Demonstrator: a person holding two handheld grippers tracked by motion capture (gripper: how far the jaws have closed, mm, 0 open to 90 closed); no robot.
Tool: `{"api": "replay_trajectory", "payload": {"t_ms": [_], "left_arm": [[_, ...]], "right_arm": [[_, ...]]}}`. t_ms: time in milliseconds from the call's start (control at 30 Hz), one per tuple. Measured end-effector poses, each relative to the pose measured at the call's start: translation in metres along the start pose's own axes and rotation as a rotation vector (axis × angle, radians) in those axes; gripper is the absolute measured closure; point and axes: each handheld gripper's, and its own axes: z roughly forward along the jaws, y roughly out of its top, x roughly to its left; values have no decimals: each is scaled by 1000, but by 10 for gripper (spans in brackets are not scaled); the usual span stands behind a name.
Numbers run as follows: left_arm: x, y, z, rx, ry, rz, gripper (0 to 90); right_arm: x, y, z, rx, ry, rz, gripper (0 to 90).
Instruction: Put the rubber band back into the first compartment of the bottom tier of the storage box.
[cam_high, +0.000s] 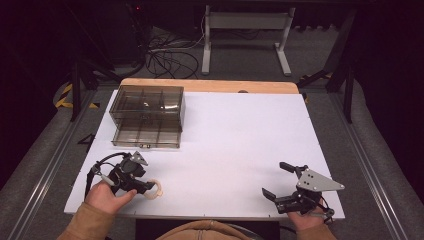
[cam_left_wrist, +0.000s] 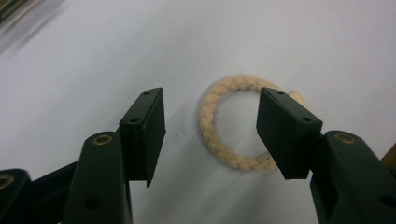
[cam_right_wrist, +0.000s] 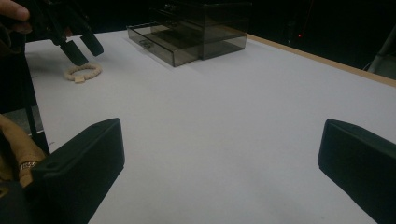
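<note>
Your left gripper (cam_high: 148, 188) hovered near the front left corner of the table (cam_high: 240, 145), its jaws apart and clamped on nothing. The rope ring (cam_left_wrist: 236, 122) lay flat on the table there, close to the front edge. In the left gripper view one jaw stood over the ring's far side and the other outside its near side, so the jaws straddled one strand of the braid; whether either pad touched it could not be told. In the right gripper view the ring (cam_right_wrist: 83, 72) rested on the table just under the left gripper (cam_right_wrist: 80, 48).

Your right gripper (cam_high: 276, 181) waited near the front right corner, jaws wide apart and holding nothing, well apart from the ring.

The smoked plastic box (cam_high: 147, 106) stood at the back left of the table, with its lower drawer (cam_high: 146, 136) pulled out toward you. The drawer's compartments looked empty as far as the tinted plastic allowed.

Judged from this layout, the work was at its start: the drawer stood open, but the ring had not yet been gripped or lifted. Left for you, by this reading, were closing the jaws on the braid, carrying the ring to the drawer, releasing it into a compartment, and probably pushing the drawer shut.
</note>
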Motion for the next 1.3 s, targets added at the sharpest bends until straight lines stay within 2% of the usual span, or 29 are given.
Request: {"api": "replay_trajectory", "payload": {"t_ms": [167,433,533,567,767,867,1000,1300], "left_arm": [[0,0,1,12,-8,-3,447],[0,1,4,19,-23,2,534],[-1,1,5,19,-19,7,560],[-1,1,5,16,-17,10,597],[-2,1,7,55,6,39,709],[-3,1,9,71,19,44,750],[-4,1,9,65,33,39,821],[-4,2,5,54,36,37,844]], "right_arm": [[0,0,0,1,-1,-3,9],[0,0,0,-3,1,-3,9],[0,0,0,-1,1,-1,10],[0,0,0,0,1,-1,9],[0,0,0,1,1,-3,11],[0,0,0,1,1,-3,11],[0,0,0,1,1,-3,12],[0,0,0,0,0,-3,12]]}}
